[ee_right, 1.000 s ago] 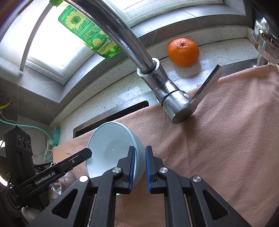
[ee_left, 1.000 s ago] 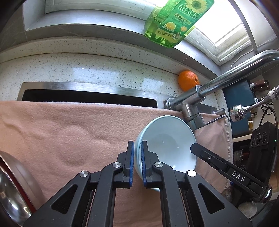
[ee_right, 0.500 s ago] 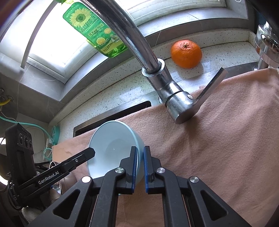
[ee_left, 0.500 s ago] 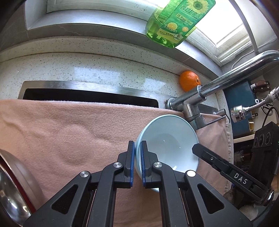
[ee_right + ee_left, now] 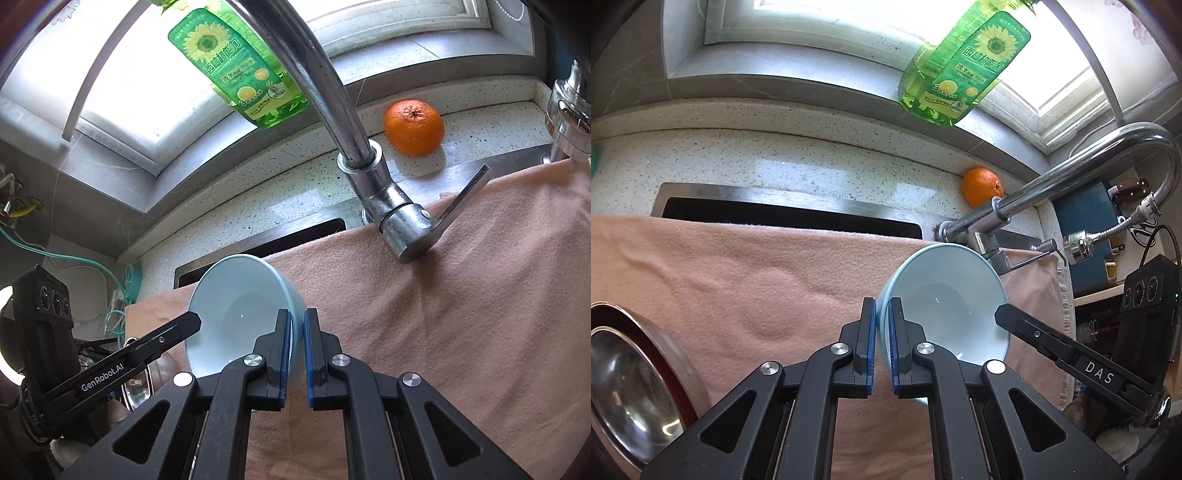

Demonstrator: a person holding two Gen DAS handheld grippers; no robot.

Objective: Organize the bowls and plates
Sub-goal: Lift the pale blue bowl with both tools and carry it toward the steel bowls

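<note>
Item one: my left gripper (image 5: 882, 347) was clamped on the near rim of the pale blue bowl (image 5: 945, 291); my right gripper (image 5: 296, 352) pinched its opposite rim. The bowl was tilted above the pink towel (image 5: 746, 280), the faucet (image 5: 369, 173) behind it, and an orange (image 5: 413, 127) beyond.

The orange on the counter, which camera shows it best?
The right wrist view: the orange sits large and whole on the speckled counter, right of the faucet. The left wrist view shows it small and far back, its lower right edge hidden behind the faucet.
</note>
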